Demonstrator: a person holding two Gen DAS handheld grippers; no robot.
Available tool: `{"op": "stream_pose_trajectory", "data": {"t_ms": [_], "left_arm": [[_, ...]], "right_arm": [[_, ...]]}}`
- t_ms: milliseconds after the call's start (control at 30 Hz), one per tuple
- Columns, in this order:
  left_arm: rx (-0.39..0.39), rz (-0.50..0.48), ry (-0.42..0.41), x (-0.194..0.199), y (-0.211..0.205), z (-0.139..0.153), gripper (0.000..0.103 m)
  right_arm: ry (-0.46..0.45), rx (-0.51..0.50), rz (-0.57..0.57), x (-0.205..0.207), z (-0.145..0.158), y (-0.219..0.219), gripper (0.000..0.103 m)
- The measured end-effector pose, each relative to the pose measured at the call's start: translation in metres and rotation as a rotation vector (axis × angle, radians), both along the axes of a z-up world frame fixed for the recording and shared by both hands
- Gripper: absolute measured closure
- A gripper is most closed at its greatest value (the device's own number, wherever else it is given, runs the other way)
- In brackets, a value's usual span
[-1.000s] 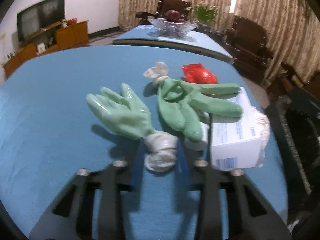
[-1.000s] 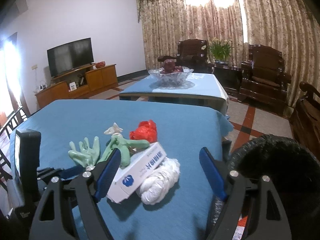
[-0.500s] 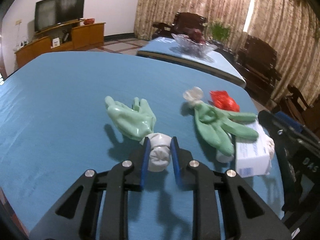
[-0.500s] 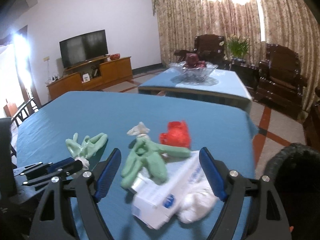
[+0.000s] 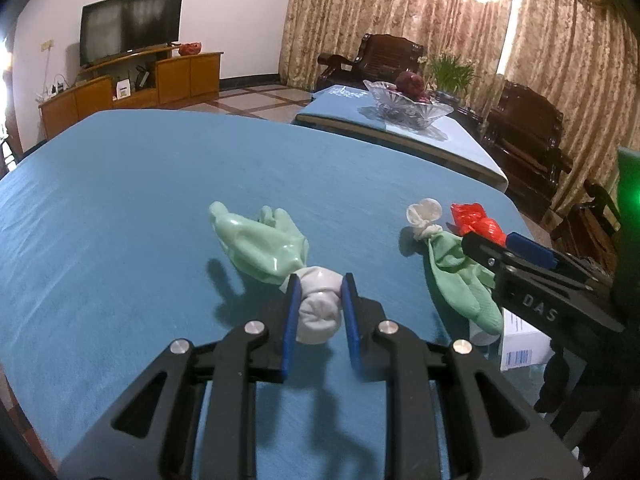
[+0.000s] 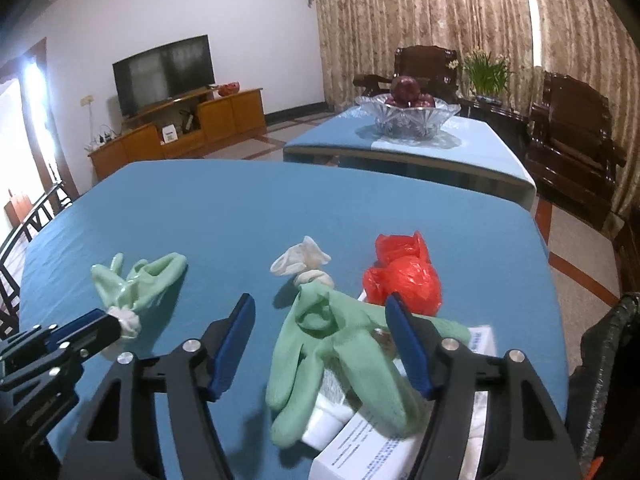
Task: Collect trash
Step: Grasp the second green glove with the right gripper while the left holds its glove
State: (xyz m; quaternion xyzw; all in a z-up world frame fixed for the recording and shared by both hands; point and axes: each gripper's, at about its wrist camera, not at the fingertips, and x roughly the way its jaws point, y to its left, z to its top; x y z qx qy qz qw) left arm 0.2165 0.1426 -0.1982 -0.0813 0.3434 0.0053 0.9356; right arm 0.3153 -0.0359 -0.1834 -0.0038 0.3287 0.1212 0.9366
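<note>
Clamping left gripper (image 5: 318,312) jaws on pale-green rubber glove's white cuff (image 5: 319,308); right gripper (image 6: 320,344) jaws apart, closing round 2nd green glove (image 6: 340,344), centre frame. Red plastic bag (image 6: 404,276), white box (image 6: 384,448) uncollected on blue worktop (image 6: 240,216).

Your left gripper (image 5: 320,300) is a matte black frame with triangular cut-outs, four round silver screw heads across its linkage, and blue pads (image 5: 291,320) lining its two fingers. Your right gripper (image 6: 320,336) is built the same: black arms, silver screws, blue pads (image 6: 234,346). Beside those blue pads, its black flank carries white "DAS" lettering.
</note>
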Motion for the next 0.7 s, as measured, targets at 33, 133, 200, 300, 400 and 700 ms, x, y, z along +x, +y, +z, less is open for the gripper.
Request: {"op": "stream_pose_trajectory", "data": {"t_ms": [33,133,200,300,400,700], "left_arm": [[-0.002,0.002,0.0,0.001,0.002,0.0,0.083],[-0.001,0.005,0.0,0.003,0.005,-0.002,0.083],[-0.002,0.006,0.002,0.005,0.008,-0.004,0.083],[-0.007,0.01,0.006,0.006,0.01,-0.006,0.083],[-0.01,0.012,0.008,0.006,0.012,-0.007,0.083],[-0.011,0.013,0.023,0.007,0.009,-0.011,0.083]], "right_arm": [[0.02,-0.003,-0.007,0.004,-0.002,0.002,0.039],[0.044,-0.009,-0.015,0.009,-0.005,0.007,0.04],[0.056,-0.044,-0.018,0.01,-0.008,0.014,0.041],[0.092,-0.078,-0.045,0.014,-0.015,0.019,0.045],[0.114,-0.101,-0.06,0.017,-0.021,0.023,0.053],[0.13,-0.1,-0.08,0.019,-0.021,0.012,0.095]]}}
